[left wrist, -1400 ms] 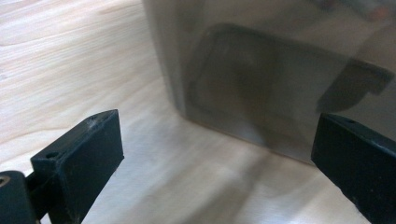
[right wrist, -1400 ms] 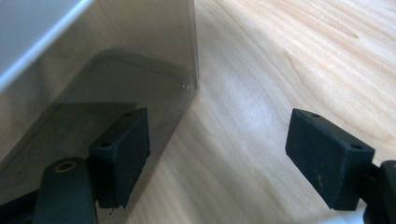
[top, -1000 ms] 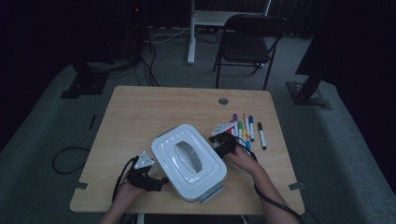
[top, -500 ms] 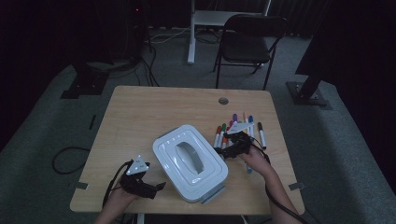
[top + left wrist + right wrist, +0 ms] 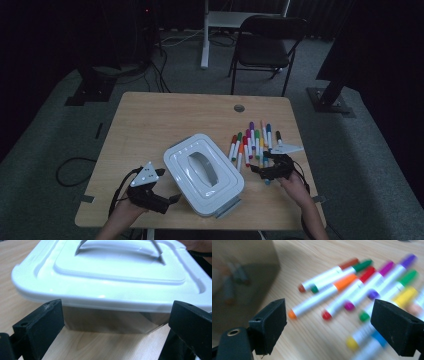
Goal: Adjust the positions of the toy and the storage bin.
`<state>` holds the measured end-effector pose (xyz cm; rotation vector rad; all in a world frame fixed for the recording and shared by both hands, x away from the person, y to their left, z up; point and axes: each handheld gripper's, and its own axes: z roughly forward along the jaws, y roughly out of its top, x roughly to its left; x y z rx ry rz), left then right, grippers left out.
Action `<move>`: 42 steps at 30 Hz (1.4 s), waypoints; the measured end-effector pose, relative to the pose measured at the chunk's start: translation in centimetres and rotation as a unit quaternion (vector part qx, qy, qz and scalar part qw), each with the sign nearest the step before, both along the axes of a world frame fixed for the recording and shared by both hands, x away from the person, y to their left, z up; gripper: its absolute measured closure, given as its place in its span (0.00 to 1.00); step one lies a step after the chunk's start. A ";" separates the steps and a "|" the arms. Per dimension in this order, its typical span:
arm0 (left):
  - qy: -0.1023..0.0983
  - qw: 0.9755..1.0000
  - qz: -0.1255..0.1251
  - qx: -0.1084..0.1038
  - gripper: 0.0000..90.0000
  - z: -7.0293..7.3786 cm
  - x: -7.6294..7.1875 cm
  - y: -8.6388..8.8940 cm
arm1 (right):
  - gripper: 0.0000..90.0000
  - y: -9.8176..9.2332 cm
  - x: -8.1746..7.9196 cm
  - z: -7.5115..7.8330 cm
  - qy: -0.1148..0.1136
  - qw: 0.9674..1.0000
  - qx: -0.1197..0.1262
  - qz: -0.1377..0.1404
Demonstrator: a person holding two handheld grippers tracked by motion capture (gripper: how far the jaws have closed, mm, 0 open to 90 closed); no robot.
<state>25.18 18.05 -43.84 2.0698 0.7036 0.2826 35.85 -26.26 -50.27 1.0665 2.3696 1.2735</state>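
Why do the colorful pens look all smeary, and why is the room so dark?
In the right gripper view the markers are streaked with motion blur, while the right tool looks sharper. In the high view the room is dim, with only the table lit. In the left gripper view the white lid shows soft glare.

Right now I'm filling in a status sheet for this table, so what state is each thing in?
Storage box: lid on, shut, handle lying flat, standing on the table.
Markers: capped, lying loose in a row beside the box, none held.
Left gripper: open, jaws apart at the box's near side, not touching.
Right gripper: open, jaws wide over the markers, holding nothing.
Folding chair: unfolded, unoccupied behind the table.
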 end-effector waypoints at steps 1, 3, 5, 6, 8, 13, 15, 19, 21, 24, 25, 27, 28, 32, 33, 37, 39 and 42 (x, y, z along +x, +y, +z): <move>-0.001 1.000 -0.003 -0.002 0.01 0.3 0.1 -0.3 | 0.15 -0.3 -0.2 -0.1 0.000 1.000 -0.001 -0.004; -0.005 1.000 -0.002 -0.003 0.01 0.6 0.3 -0.7 | 0.15 -1.0 -0.5 -0.4 0.002 1.000 0.001 -0.017; 0.000 1.000 0.000 -0.010 0.01 0.9 0.5 -1.0 | 0.15 -2.7 -1.6 -1.2 0.009 0.999 0.004 -0.041; 0.002 1.000 0.001 -0.012 0.01 1.0 0.6 -1.1 | 0.15 -3.2 -2.0 -1.4 0.009 0.999 0.007 -0.047; -0.002 1.000 -0.004 -0.008 0.01 1.1 0.7 -1.5 | 0.15 -3.9 -2.7 -1.8 0.012 0.998 0.008 -0.058; 0.007 1.000 -0.010 0.003 0.01 1.3 1.1 -2.6 | 0.15 -4.8 -4.5 -2.8 0.020 0.997 -0.005 -0.070; 0.010 1.000 -0.012 0.005 0.01 1.5 1.2 -3.1 | 0.15 -4.8 -5.1 -3.2 0.025 0.997 -0.015 -0.070; 0.031 0.999 -0.031 -0.006 0.01 2.0 1.5 -3.9 | 0.15 -5.2 -6.0 -4.0 0.033 0.997 -0.022 -0.072; 0.031 0.999 -0.038 -0.008 0.01 2.2 1.5 -4.4 | 0.15 -5.3 -6.3 -4.6 0.031 0.996 -0.024 -0.085; 0.037 0.998 -0.049 -0.004 0.01 2.5 1.7 -5.5 | 0.15 -5.4 -6.5 -4.6 0.026 0.995 -0.029 -0.092; 0.041 0.998 -0.052 -0.002 0.01 2.6 1.9 -5.9 | 0.15 -5.3 -6.5 -4.7 0.028 0.995 -0.031 -0.090; 0.045 0.998 -0.050 0.006 0.01 2.6 2.3 -6.6 | 0.15 -5.1 -6.5 -4.7 0.030 0.995 -0.040 -0.089; 0.047 0.998 -0.043 0.012 0.02 2.6 2.4 -7.0 | 0.15 -5.1 -6.5 -4.7 0.028 0.995 -0.043 -0.089; 0.055 0.998 -0.032 0.015 0.09 2.5 3.1 -8.1 | 0.15 -4.9 -6.6 -4.7 0.024 0.994 -0.055 -0.091; 0.058 0.998 -0.032 0.015 0.09 2.5 3.3 -8.4 | 0.15 -4.8 -6.6 -4.7 0.022 0.994 -0.058 -0.091; 0.057 0.998 -0.031 0.022 0.09 2.3 3.7 -9.4 | 0.15 -4.8 -6.6 -4.7 0.021 0.994 -0.061 -0.093; 0.054 0.998 -0.028 0.025 0.09 2.2 3.8 -9.7 | 0.15 -4.6 -6.8 -4.8 0.017 0.993 -0.074 -0.094; 0.055 0.998 -0.030 0.023 0.10 2.2 3.9 -10.0 | 0.15 -4.4 -6.8 -4.8 0.014 0.992 -0.082 -0.093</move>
